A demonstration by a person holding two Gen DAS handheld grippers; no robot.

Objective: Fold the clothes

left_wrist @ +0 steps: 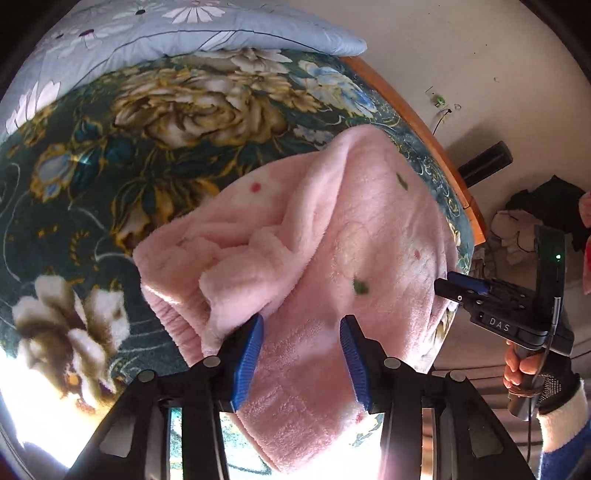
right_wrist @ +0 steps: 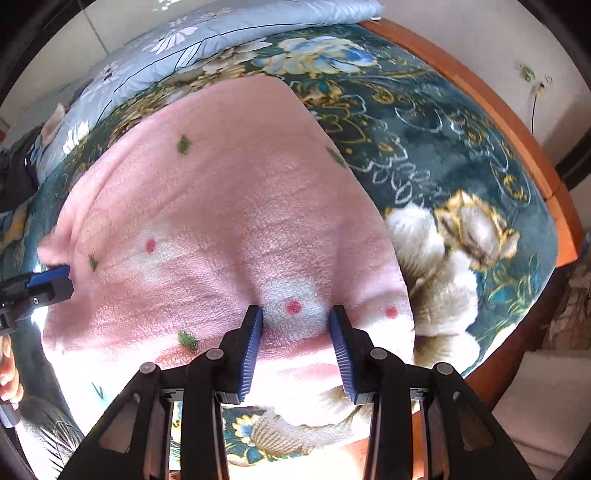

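Lying across the middle of both frames: a pink fleece garment, dotted with red spots and green leaves, spread on a bed under a dark green floral blanket. In the left wrist view, bunching into a thick rumpled ridge at centre left, with what looks like a ribbed cuff or hem showing at lower left of the cloth; whether sleeve or waistband, cannot tell. In the right wrist view, lying smoother, one broad panel running from upper centre down to the lower edge, puckering slightly around a white flower patch.

Hovering at the lower centre of its own frame: the left gripper, fingers spread wide with pink cloth passing between them, not pinching. Likewise the right gripper, spread on either side of the white patch, tips pressing into or just touching the pile, nothing clamped. Showing also at the right edge of the left view, held in a gloved hand.

Judging the step: seemingly lining up for a grasp on the near edge of the garment, or just letting go after laying a fold; fitting both. Any fold from here probably calling for both grippers taking matching edge points and the rumpled ridge being flattened.

Beyond: a pale blue floral quilt at the top, a wooden bed frame curving down the right.
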